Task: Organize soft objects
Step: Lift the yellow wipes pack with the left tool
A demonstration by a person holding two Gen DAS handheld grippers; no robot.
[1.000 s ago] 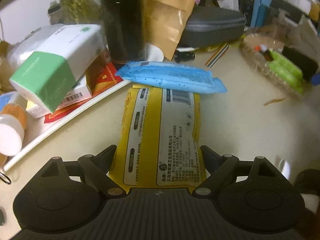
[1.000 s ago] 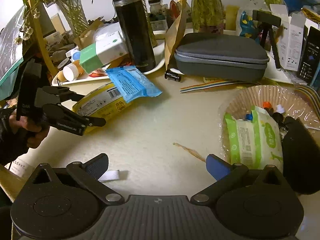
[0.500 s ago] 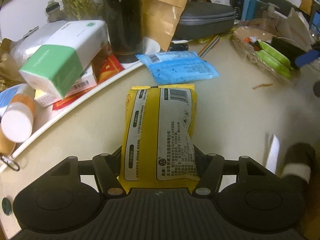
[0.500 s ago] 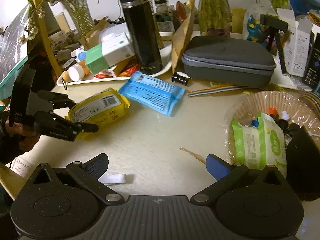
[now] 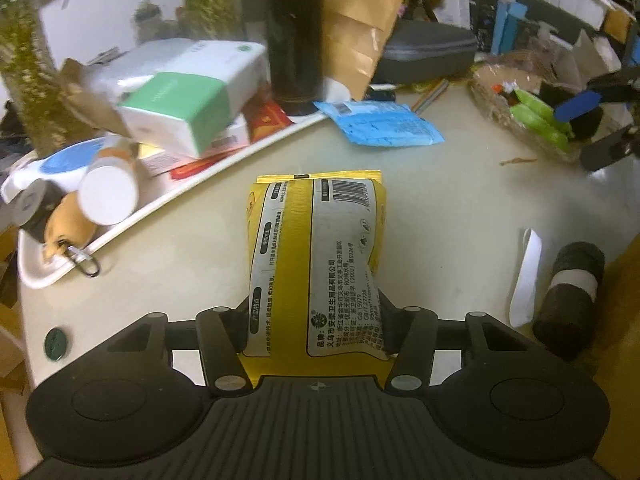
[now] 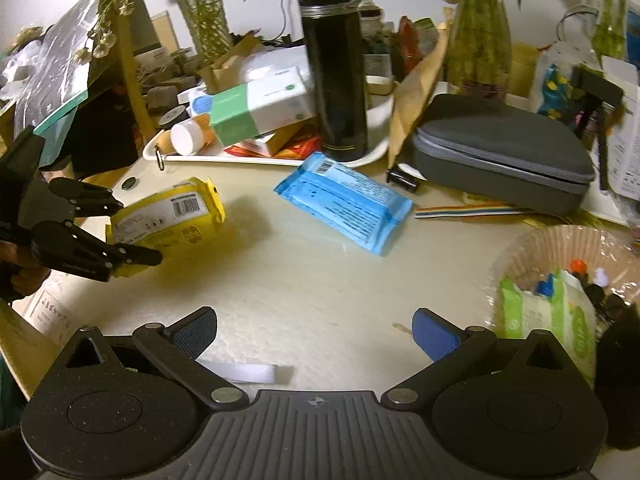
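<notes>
My left gripper (image 5: 314, 328) is shut on a yellow wipes pack (image 5: 316, 264) and holds it above the table; the right wrist view shows the gripper (image 6: 132, 232) and the lifted pack (image 6: 168, 216) at the left. A blue wipes pack (image 6: 344, 204) lies flat mid-table, also in the left wrist view (image 5: 380, 122). A green wipes pack (image 6: 536, 312) sits in a paper-lined basket (image 6: 560, 244) at the right. My right gripper (image 6: 314, 332) is open and empty, low over the table; its blue pads (image 5: 576, 106) show far right in the left wrist view.
A white tray (image 6: 280, 158) at the back holds a black flask (image 6: 336, 64), a green-white box (image 6: 256, 112) and small bottles. A grey zip case (image 6: 500, 160) lies at the back right. A black roll (image 5: 572, 292) and white strip (image 5: 526, 280) lie near the table's edge.
My left gripper closed on the yellow pack, pulled it out from under the blue pack and lifted it back to the left. The blue pack now lies alone on the table.
</notes>
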